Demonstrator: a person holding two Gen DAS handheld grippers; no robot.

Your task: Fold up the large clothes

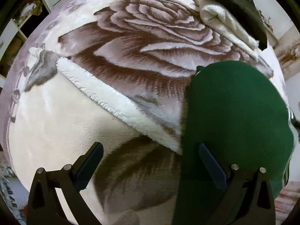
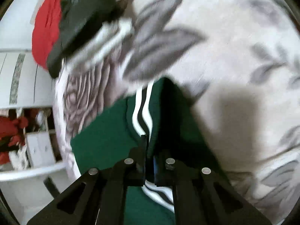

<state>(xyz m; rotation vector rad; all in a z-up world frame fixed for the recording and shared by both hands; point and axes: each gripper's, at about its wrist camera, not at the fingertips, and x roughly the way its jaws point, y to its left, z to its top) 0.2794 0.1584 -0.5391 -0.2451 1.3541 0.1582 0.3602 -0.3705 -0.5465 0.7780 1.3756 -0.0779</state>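
Clearly the right hand-held gripper (image 2: 148, 150) is clamped tight on the green garment (image 2: 105, 140), its jaws pinching a raised ridge of cloth right beside the white and black stripes (image 2: 140, 110) that run up toward twelve o'clock in the right wrist view. The fabric tents up into the jaws and falls away at eight o'clock and four o'clock, so it is soft, limp and fairly thick, like fleece or sweatshirt knit, and I judge it light enough to lift by one pinch though it will sag and swing. The striped seam looks like a firm place to grip, since doubled cloth there should slip less than a single layer.

The left hand-held gripper (image 1: 150, 161) stands wide open with nothing between its jaws, pointing down at the bed. The same green garment (image 1: 236, 123) lies from about one to five o'clock of it, spread over the rose-patterned blanket (image 1: 150, 43), with the right-hand finger (image 1: 211, 166) over its edge. A turned-back fluffy white blanket edge (image 1: 116, 101) runs diagonally at ten o'clock. For a tidy fold, the free gripper would do best taking a hem or corner well apart from the held ridge.

A white folded item (image 1: 228, 26) under a dark garment (image 1: 236, 1) sits at one o'clock.
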